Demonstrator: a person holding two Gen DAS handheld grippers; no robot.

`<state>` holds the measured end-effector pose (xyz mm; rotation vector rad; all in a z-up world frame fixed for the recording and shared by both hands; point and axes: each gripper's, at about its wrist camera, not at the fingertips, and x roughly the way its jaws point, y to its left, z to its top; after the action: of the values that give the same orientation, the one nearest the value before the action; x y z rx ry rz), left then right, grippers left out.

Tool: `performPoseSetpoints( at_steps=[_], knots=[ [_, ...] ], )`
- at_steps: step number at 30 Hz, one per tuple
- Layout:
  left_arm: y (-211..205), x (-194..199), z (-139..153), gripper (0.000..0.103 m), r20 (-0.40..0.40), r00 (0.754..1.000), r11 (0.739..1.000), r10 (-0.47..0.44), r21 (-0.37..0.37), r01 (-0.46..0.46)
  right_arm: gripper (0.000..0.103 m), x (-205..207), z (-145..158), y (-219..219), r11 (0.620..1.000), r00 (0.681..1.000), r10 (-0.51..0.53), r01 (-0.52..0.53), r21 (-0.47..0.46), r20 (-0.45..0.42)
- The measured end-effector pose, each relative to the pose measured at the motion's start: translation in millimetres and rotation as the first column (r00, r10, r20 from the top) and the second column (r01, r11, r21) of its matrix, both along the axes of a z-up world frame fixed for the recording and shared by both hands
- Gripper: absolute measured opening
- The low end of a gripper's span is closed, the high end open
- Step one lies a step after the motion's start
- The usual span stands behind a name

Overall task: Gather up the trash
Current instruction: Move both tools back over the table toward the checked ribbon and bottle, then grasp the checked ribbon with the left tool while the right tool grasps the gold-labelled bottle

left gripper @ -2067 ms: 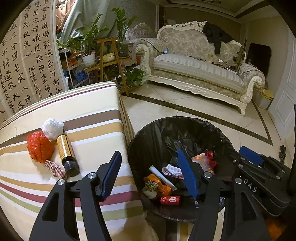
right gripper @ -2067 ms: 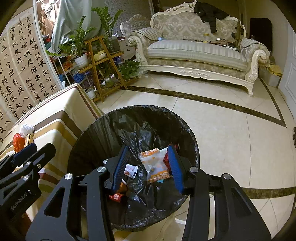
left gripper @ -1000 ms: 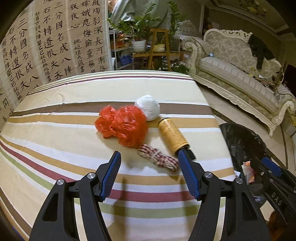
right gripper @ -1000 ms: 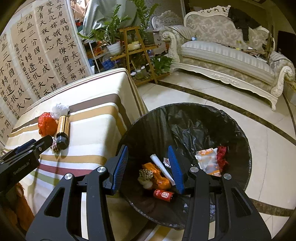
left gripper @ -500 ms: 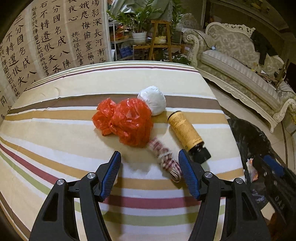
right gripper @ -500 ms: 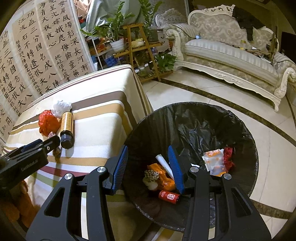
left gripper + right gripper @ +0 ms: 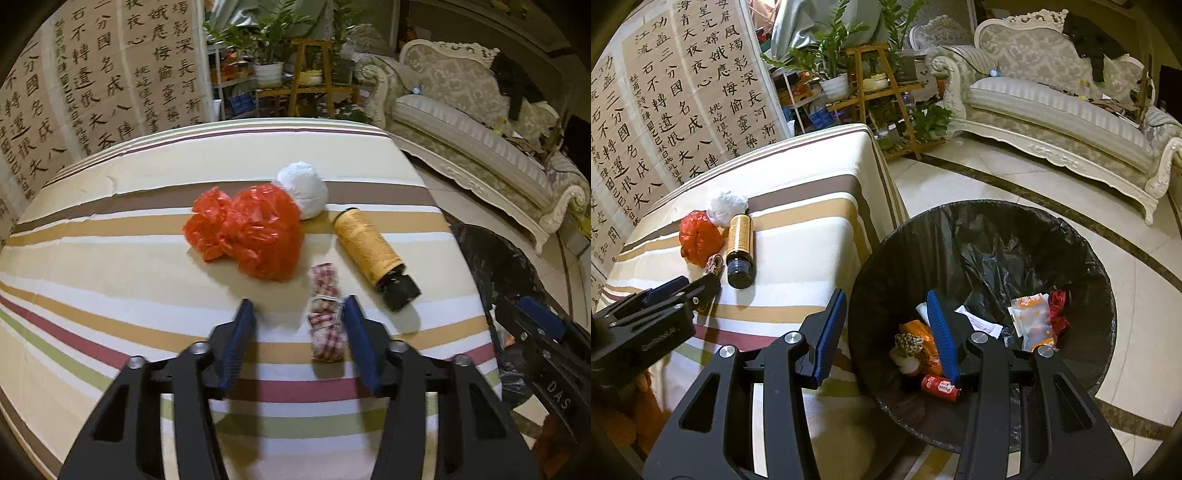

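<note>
On the striped tablecloth (image 7: 110, 258) lie a crumpled red plastic bag (image 7: 247, 230), a white paper ball (image 7: 304, 188), a dark bottle with a yellow label (image 7: 369, 247) and a red-checked twisted wrapper (image 7: 325, 317). My left gripper (image 7: 297, 328) is low over the cloth and its jaws are closing. The wrapper lies between them against the right finger, with a wide gap to the left finger. My right gripper (image 7: 884, 328) hovers open over the near rim of the black-lined trash bin (image 7: 997, 240), holding nothing. Several wrappers and a small red can lie inside the bin.
The bin stands on the tiled floor just right of the table's edge (image 7: 882, 177). A cream sofa (image 7: 1052, 110) and a wooden plant stand (image 7: 871, 92) are at the back. A calligraphy screen (image 7: 92, 81) rises behind the table.
The left gripper's jaws have narrowed and it has come closer to the checked wrapper, which now lies between them at the right finger. The right gripper has stayed over the bin.
</note>
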<state>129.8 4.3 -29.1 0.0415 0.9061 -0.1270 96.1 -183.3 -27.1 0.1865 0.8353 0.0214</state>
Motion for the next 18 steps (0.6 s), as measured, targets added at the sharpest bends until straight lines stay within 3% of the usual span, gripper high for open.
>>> performPoseSetpoints(
  at_steps=[4, 18],
  knots=[
    [-1.5, -4.2, -0.2, 0.019, 0.01, 0.999, 0.999, -0.036, -0.005, 0.036, 0.044, 0.2, 0.9, 2.2, 1.0, 1.0, 0.006, -0.006, -0.002, 0.003],
    [32.5, -19.8, 15.3, 0.019, 0.053, 0.999, 0.999, -0.004, -0.046, 0.006, 0.044, 8.6, 18.0, 35.1, 0.997, 0.997, 0.078, -0.077, -0.02, 0.03]
  ],
)
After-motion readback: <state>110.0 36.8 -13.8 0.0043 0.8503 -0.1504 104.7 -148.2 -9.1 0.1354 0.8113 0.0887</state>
